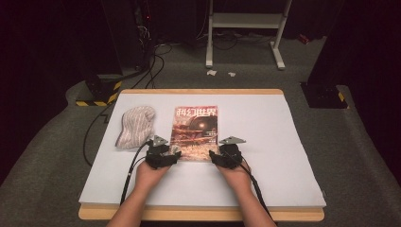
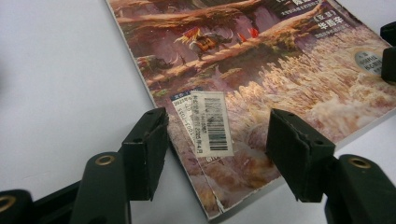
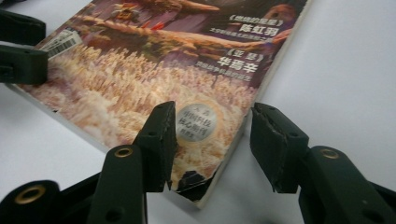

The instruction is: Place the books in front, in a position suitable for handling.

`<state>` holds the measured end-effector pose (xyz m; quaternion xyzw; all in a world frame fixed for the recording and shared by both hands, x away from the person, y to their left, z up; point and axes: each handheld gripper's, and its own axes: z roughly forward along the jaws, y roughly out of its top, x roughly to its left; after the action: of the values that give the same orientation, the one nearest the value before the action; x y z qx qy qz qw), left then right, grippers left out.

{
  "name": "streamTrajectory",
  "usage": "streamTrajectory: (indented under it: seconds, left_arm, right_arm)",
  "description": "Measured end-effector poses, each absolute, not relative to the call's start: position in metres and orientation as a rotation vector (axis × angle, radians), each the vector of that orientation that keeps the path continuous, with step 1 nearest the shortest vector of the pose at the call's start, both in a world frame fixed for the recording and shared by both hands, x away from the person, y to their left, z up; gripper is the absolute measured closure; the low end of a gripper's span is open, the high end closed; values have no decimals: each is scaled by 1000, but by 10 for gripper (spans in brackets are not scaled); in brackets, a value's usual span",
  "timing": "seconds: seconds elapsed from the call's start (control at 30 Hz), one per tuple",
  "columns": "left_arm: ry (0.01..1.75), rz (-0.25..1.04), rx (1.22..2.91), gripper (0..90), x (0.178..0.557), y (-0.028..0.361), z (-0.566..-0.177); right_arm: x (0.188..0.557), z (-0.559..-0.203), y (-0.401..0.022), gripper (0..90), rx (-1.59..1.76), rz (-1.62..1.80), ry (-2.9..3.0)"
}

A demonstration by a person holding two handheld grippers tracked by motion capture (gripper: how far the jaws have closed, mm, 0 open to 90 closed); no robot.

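Both claws, left claw [image 2: 217, 154] and right claw [image 3: 212, 147], stand open astride the magazine's [image 1: 196, 132] near corners on the bench [image 1: 265, 142], gripping nothing; each should probably catch just the cover edge before closing.

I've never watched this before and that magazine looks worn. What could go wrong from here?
1. The magazine cover is already torn by the barcode sticker; the left gripper might rip it further.
2. The right gripper straddles the chipped corner, so its open fingers could crease it or slip off.
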<state>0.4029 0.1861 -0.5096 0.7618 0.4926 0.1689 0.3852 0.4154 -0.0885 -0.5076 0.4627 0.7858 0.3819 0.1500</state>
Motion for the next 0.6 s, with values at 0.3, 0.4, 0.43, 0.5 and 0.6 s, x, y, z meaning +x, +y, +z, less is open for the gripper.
streamTrajectory:
  seconds: [0.3, 0.4, 0.43, 0.5, 0.6]
  left_arm:
    - [1240, 430, 1947, 396, 401, 181, -510]
    - [1233, 430, 1951, 397, 400, 179, -510]
    - [1224, 427, 1959, 397, 398, 177, -510]
    - [1212, 429, 1968, 398, 395, 174, -510]
    - [1198, 430, 1975, 398, 391, 170, -510]
  right_arm:
    - [413, -507, -89, 530, 1319, 1073, 2253]
    - [411, -507, -91, 534, 1323, 1067, 2249]
    - [410, -507, -92, 536, 1319, 1064, 2247]
    - [407, -506, -95, 540, 1327, 1061, 2243]
    - [403, -506, -98, 542, 1319, 1048, 2241]
